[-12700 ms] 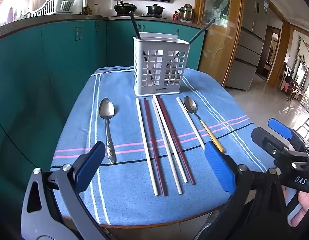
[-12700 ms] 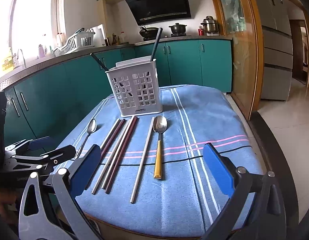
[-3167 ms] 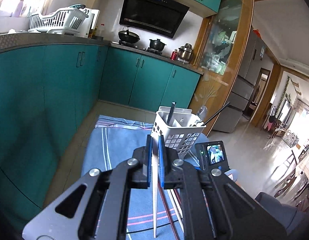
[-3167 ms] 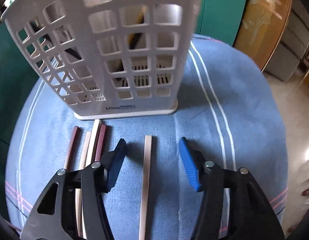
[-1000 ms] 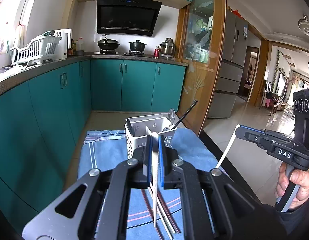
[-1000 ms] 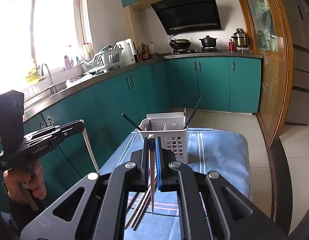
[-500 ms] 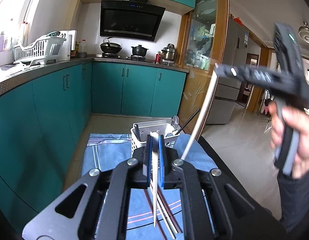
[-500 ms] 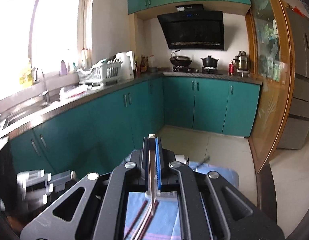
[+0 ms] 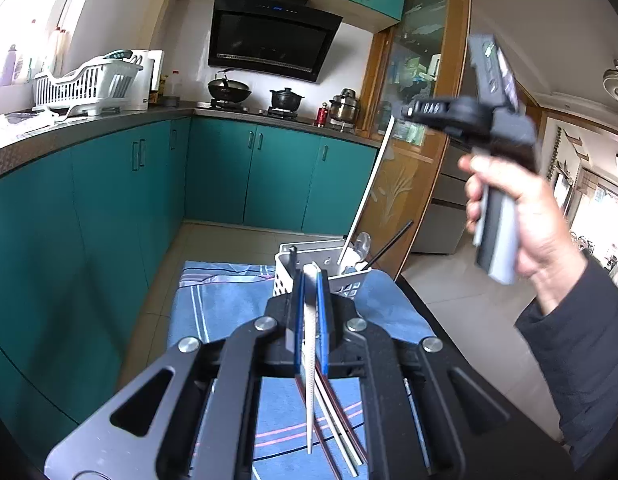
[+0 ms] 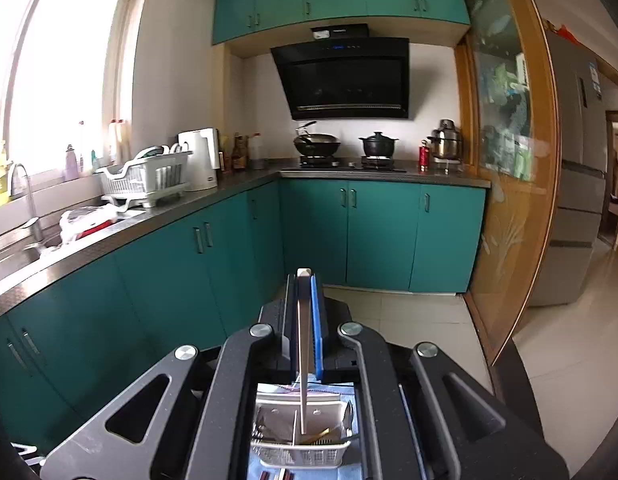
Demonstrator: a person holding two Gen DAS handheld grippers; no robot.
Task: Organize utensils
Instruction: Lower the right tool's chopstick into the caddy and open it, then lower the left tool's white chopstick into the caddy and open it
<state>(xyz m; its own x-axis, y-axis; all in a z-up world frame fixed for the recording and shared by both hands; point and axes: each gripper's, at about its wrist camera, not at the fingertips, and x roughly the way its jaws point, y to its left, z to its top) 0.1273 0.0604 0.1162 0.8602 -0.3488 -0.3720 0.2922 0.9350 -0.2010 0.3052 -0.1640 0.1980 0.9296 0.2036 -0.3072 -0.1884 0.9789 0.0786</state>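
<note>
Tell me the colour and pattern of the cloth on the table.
Blue tablecloth with thin white, pink and dark stripes; clearest in the left wrist view.

Caddy (image 9: 351, 280) at table (image 9: 213, 312) far end; loose chopsticks (image 9: 341, 428) on cloth before it, cabinets (image 9: 269, 176) behind.

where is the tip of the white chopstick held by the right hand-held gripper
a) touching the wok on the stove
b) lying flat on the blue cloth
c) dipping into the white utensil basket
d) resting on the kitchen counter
c: the white chopstick clamped in the right hand-held gripper slants down with its lower end inside the white utensil basket, and the right wrist view shows it hanging over the basket's opening.
</note>
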